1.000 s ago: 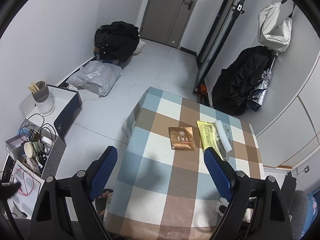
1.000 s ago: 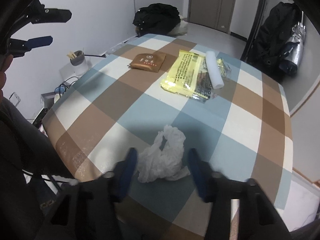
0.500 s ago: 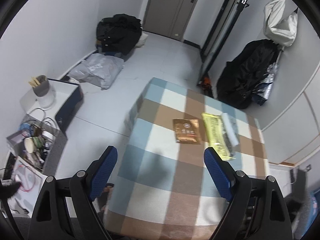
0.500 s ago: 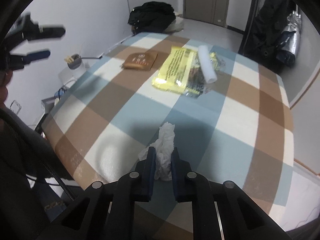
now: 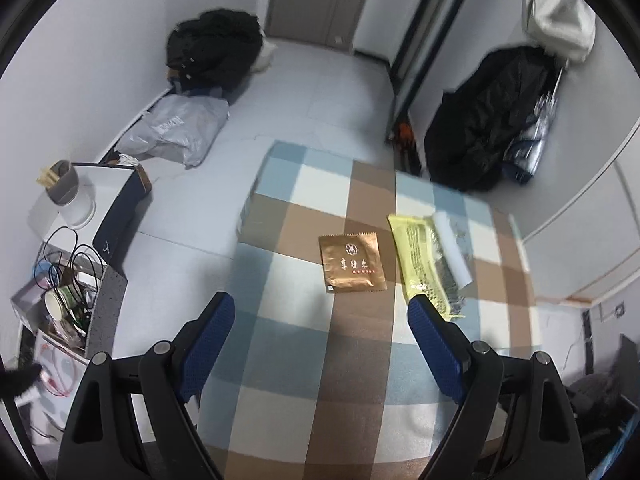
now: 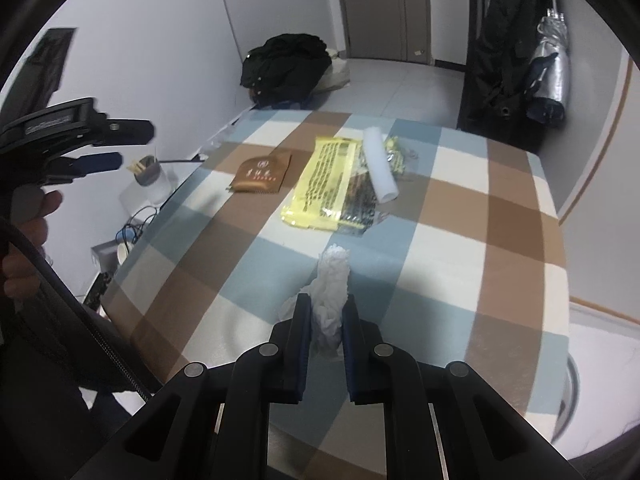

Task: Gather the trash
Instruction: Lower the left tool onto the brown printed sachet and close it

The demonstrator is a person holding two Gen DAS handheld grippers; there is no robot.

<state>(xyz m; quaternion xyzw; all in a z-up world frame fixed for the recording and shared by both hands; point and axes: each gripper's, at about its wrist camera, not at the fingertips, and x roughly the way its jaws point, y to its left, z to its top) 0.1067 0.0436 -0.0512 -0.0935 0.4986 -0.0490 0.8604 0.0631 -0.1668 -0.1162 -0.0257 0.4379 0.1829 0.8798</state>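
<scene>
My right gripper (image 6: pixel 327 307) is shut on a crumpled white tissue (image 6: pixel 334 280), held just above the checked tablecloth (image 6: pixel 460 240). Farther back on the table lie a brown foil packet (image 6: pixel 262 176), a yellow wrapper (image 6: pixel 328 182) and a white paper roll (image 6: pixel 380 170) resting on the wrapper. My left gripper (image 5: pixel 320 312) hangs open above the table's near part, nothing between its blue fingers. Ahead of it I see the brown packet (image 5: pixel 352 262), the yellow wrapper (image 5: pixel 424 260) and the roll (image 5: pixel 452 248). The left gripper (image 6: pixel 100 148) also shows at the left of the right wrist view, held by a hand.
A low side table (image 5: pixel 108 208) with a cup of sticks (image 5: pixel 60 182), cables and a paper cup (image 5: pixel 58 304) stands left of the table. Black bags (image 5: pixel 212 48) and a grey parcel (image 5: pixel 172 128) lie on the floor. Dark coats (image 5: pixel 484 120) hang at the right wall.
My right gripper closed on the tissue and lifted it a little off the cloth. The left gripper drifted toward the table, so the packet and wrapper sit closer to its fingers.
</scene>
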